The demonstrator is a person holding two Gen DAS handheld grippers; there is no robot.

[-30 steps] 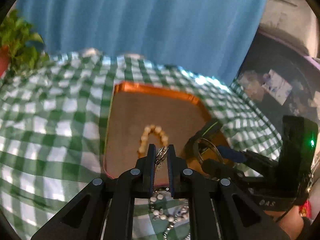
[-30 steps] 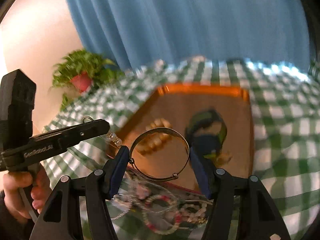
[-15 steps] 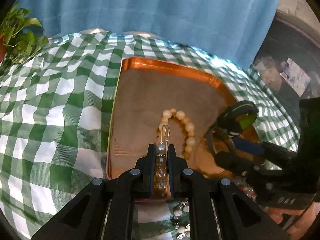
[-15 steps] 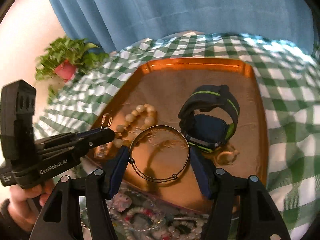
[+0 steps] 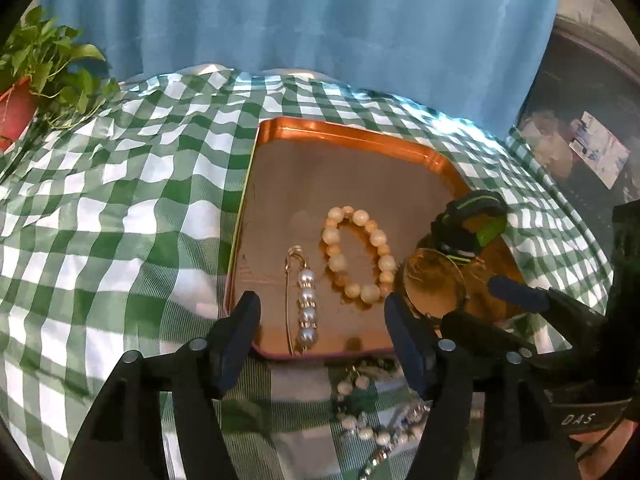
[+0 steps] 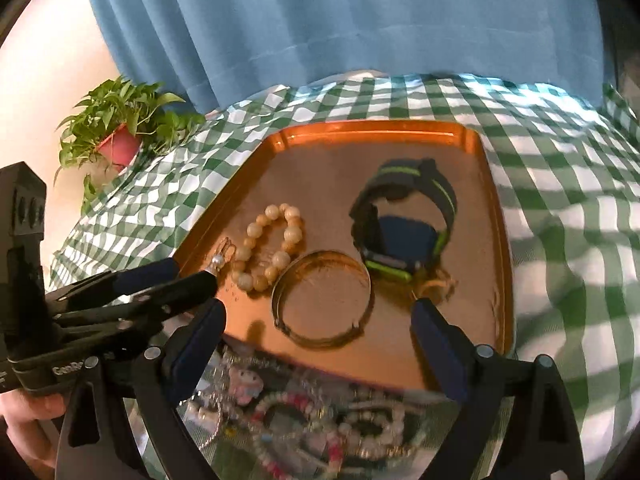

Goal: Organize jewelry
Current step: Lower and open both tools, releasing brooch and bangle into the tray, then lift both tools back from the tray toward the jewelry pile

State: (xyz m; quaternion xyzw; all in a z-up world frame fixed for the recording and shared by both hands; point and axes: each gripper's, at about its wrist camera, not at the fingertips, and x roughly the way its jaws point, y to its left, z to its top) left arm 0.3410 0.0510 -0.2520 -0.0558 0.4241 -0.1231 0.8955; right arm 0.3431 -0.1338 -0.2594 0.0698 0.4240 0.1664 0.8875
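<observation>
Jewelry still to sort (image 6: 304,420) lies in a tangled heap on the checked cloth (image 5: 120,208), just below the near rim of the copper tray (image 5: 348,130) — under both claws, closer to the camera than the fingertips. Left gripper (image 5: 322,320) has just been opening, jaws wide; the pearl pin (image 5: 306,306) lies free between them, long axis pointing away. Right gripper (image 6: 318,334) likewise just spread, bangle (image 6: 322,300) loose on the tray. Right looks nearer the heap (judgement). Bead bracelet (image 5: 358,254) & watch (image 6: 404,224) already in. Blue curtain, potted plant (image 6: 120,128) behind.
</observation>
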